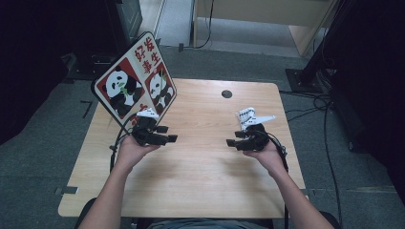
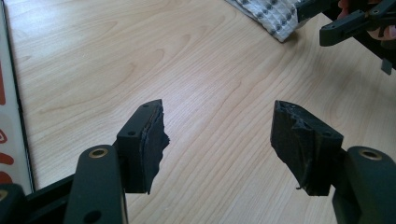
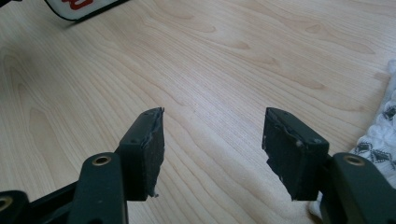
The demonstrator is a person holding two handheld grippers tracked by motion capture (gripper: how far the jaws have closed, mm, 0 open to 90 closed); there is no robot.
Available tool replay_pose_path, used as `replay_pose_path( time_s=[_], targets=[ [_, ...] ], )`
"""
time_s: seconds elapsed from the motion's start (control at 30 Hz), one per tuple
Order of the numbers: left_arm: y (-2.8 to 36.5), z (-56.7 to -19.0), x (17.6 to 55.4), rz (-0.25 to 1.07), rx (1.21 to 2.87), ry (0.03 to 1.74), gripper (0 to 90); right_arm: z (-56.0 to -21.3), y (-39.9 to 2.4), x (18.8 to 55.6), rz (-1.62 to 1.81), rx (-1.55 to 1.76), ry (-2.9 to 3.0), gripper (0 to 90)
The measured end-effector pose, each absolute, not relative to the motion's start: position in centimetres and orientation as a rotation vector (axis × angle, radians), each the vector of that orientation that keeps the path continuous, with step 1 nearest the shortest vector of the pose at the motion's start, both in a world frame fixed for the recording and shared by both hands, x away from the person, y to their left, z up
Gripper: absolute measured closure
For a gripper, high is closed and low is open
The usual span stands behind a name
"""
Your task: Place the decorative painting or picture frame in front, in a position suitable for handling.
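I hold one gripper in each hand above a light wooden bench [image 1: 200, 162]. My left gripper [image 1: 165, 136] sits over the left half of the bench, its fingers pointing toward the centre; my right gripper [image 1: 235, 141] sits over the right half, its fingers pointing back toward the left one. The two grippers are well apart, with bare wood between them. In the left gripper view, my left fingers [image 2: 144, 140] stand wide apart with nothing between them, only the wood grain of the bench below. In the right gripper view, my right fingers [image 3: 147, 149] likewise stand wide apart and hold nothing. A white cloth with a dark dotted pattern [image 1: 248, 116] lies on the bench just beyond my right hand [image 1: 267, 150]; it appears at the right edge of the right gripper view [image 3: 380, 135] and at the top of the left gripper view [image 2: 275, 16], beside the far gripper. A flat panda sign [image 1: 136, 78], red, white and black with a black border and Chinese characters, stands tilted at the bench's far left corner, just behind my left hand [image 1: 131, 148]. Its edge shows along the left side of the left gripper view [image 2: 9, 116] and at the top of the right gripper view [image 3: 81, 7]. A round dark hole [image 1: 227, 94] sits near the bench's far edge.
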State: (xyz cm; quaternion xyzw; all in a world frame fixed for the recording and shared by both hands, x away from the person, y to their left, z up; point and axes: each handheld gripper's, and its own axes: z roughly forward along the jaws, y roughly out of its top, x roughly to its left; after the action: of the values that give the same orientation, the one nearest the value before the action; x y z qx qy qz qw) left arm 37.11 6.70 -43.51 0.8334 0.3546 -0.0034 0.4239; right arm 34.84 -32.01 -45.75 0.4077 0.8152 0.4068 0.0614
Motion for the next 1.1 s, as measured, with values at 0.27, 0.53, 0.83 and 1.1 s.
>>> replay_pose_path(
  time_s=[0.27, 0.53, 0.83, 1.1],
  targets=[
    [6.66, -43.52, 37.09, -0.019, 2.089, 0.883, 35.3, -45.79, -32.11, 34.88, 1.225, 1.242, 2.465, 40.1],
    [6.71, -43.51, 37.08, -0.020, 2.090, 0.889, 35.4, -45.83, -32.22, 34.88, 1.205, 1.241, 2.470, 40.1],
    [6.72, -43.47, 37.06, -0.023, 2.092, 0.885, 35.4, -45.82, -32.34, 34.89, 1.197, 1.237, 2.471, 40.2],
    [6.68, -43.52, 37.06, -0.029, 2.098, 0.887, 35.4, -45.85, -32.39, 34.88, 1.195, 1.239, 2.473, 40.2]
  ],
)
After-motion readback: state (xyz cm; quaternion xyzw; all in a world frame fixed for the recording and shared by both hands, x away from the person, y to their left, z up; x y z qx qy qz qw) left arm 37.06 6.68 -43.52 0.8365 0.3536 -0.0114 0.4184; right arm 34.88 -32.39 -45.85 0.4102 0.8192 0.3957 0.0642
